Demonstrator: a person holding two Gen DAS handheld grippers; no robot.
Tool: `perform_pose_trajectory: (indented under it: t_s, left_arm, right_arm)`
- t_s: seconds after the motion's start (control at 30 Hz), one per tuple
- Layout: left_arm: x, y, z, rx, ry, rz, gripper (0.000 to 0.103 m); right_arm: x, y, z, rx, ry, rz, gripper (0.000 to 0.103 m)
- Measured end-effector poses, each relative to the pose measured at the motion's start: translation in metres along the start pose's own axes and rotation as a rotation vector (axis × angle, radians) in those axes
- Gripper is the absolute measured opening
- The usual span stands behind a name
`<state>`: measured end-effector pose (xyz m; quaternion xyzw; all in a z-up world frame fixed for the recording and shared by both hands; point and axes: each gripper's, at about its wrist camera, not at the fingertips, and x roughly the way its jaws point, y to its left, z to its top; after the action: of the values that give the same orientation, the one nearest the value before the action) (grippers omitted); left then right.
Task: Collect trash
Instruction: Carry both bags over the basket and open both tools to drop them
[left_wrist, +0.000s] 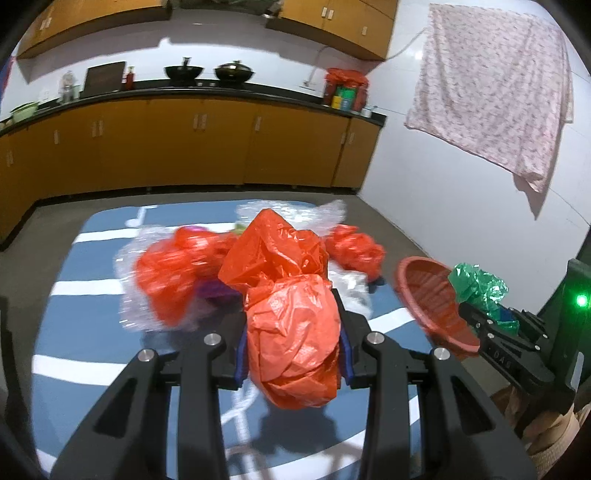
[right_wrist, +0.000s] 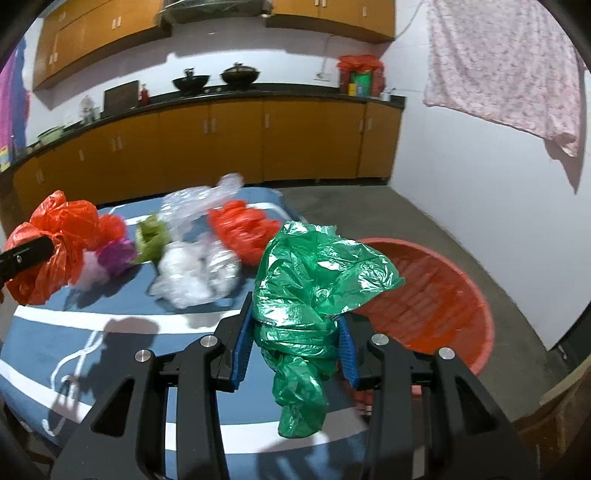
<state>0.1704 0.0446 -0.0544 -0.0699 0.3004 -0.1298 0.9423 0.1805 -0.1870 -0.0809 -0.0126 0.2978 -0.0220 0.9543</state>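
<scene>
Striped blue table (right_wrist: 110, 332) under crumpled bags (right_wrist: 195, 273)

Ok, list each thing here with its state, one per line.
left hand-held gripper: shut on red bag
red bag: crumpled, held
right hand-held gripper: shut on green bag
green bag: crumpled, held
red basin: on floor, looks empty
clear bags: crumpled on table

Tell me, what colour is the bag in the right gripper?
Green bag; clearest in the right wrist view.
</scene>
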Motion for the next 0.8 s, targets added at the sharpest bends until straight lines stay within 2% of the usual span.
perform_pose_trajectory:
  t_s: [0.47, 0.8]
  left_arm:
    - [0.068, -0.111, 0.014, 0.113, 0.033, -0.179, 0.037]
    - [0.125, -0.167, 0.016, 0.166, 0.089, -0.271, 0.037]
  right_arm:
    - [0.008, -0.086, 0.005, 0.091, -0.009, -0.150, 0.041]
    - [0.029, -0.131, 0.010, 0.159, -0.004, -0.177, 0.041]
